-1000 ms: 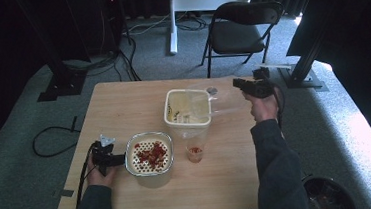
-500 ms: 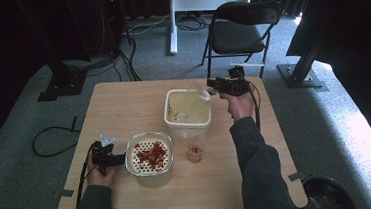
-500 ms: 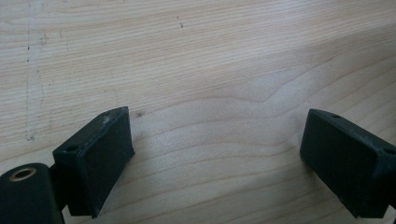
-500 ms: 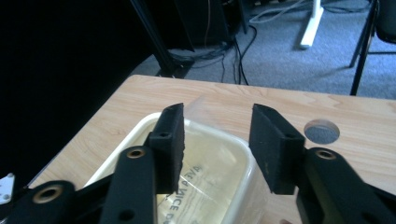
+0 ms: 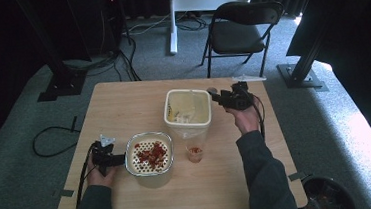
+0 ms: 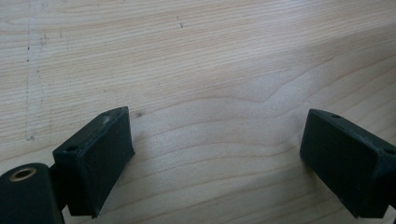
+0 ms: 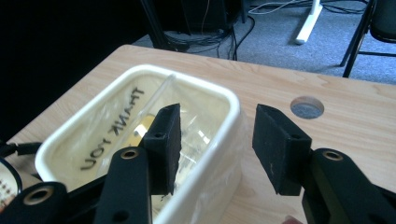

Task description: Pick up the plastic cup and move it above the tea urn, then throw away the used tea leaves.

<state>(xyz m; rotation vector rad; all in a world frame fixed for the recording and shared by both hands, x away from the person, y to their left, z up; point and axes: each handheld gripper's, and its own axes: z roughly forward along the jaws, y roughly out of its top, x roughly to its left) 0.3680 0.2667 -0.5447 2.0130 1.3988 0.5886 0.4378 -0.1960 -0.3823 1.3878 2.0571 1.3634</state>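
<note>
One white tub [image 5: 188,112], one metal bowl [image 5: 150,157] and one small cup [image 5: 194,153] here; right gripper [image 7: 212,135] has just been opening, straddling the tub's rim, left gripper [image 6: 215,158] gaping over bare table [image 6: 210,56].

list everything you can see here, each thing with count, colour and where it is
table: 1, light wood, centre
tub: 1, cream, lined with a clear bag, table middle
round container: 1, white-rimmed, red pieces inside, front left
small cup: 1, clear, red bits at the bottom, in front of the tub
folding chair: 1, black, behind the table
bin: 1, black, floor at front right
cable: 1, black, floor at left
left gripper: 1, black, jaws open over bare wood beside the round container
right gripper: 1, black, jaws just opening, astride the tub's rim
</note>
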